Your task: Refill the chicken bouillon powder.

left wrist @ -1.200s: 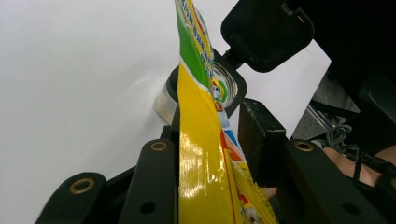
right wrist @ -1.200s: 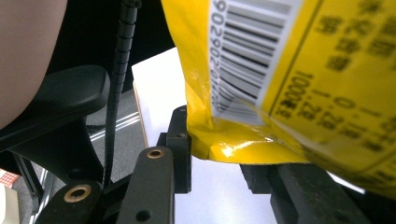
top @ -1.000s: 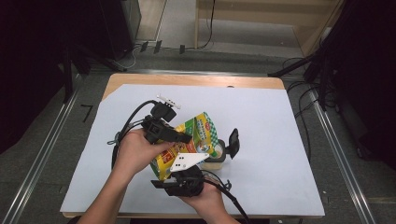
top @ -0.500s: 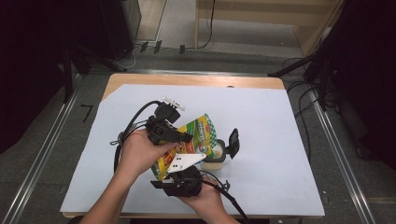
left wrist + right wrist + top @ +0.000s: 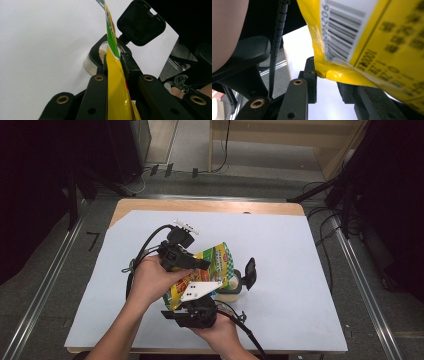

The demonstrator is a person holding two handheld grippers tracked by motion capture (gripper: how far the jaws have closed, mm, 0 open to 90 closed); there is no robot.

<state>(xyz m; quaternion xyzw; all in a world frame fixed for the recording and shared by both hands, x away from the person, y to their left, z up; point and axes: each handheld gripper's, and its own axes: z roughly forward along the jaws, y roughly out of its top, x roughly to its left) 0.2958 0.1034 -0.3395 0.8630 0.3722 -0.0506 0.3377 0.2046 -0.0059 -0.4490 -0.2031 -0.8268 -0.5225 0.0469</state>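
Both grippers hold a yellow-and-green snack bag (image 5: pixel 202 270) tilted above the white table sheet (image 5: pixel 300 270), near its centre. The left gripper (image 5: pixel 116 62) is clamped on the bag's edge, just over a clear jar (image 5: pixel 231 287) with a flipped-open black lid (image 5: pixel 249 272) at its 3 o'clock. The right gripper (image 5: pixel 325 77) seems to pinch the bag's bottom corner at 6 o'clock, though a gap shows between its jaws.

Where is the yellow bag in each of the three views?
High view: the bag lies low at centre, between the two hands, above a clear jar.
Left gripper view: the bag runs edge-on from bottom centre to the top, pinched by the left claw.
Right gripper view: the bag takes the upper right, barcode side showing.
Shared landmark: the white sheet on the table.
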